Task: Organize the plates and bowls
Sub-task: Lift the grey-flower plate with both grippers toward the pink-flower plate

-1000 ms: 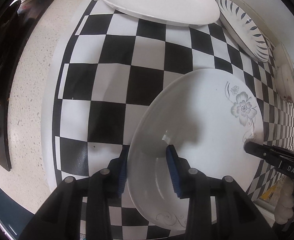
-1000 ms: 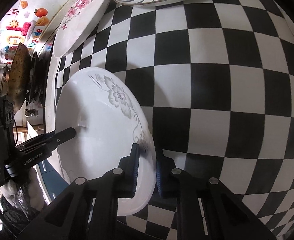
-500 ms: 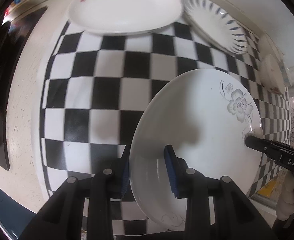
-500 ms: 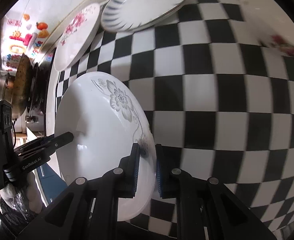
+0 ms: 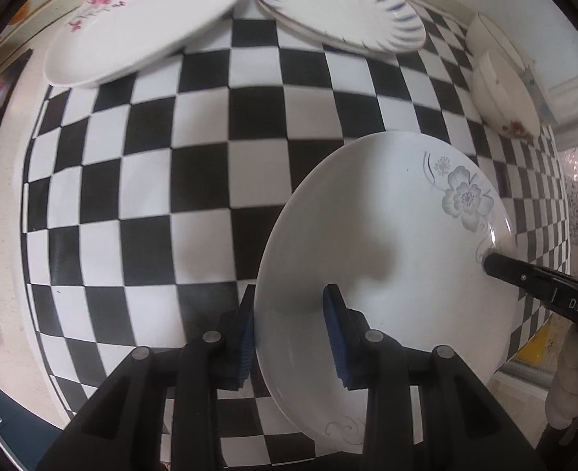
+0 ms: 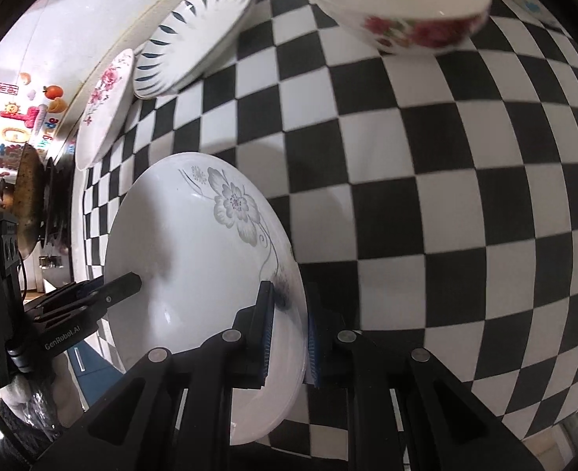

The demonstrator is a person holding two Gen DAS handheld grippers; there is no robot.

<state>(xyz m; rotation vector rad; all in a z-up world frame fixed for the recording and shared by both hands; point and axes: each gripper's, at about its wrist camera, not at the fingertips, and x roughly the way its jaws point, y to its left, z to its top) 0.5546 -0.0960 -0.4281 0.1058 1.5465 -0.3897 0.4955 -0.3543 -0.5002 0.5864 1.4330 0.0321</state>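
Checkered mat [image 5: 194,196] spreads beneath my claws; above it I hold the grey-flower plate [image 5: 391,235], my left claw [image 5: 289,333] pinching its near rim, my right claw [image 6: 289,337] pinching the opposite rim; pink-flower plate [image 5: 139,19], blue-striped plate [image 5: 340,8] and rose bowl [image 6: 403,11] lie ahead.

Left tongs [image 5: 289,325] and right tongs [image 6: 289,329] clamped, pointing downward

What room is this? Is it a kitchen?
Probably a kitchen: plates such as the grey-flower plate lie on a checkered mat, and a wok stands by the wall.
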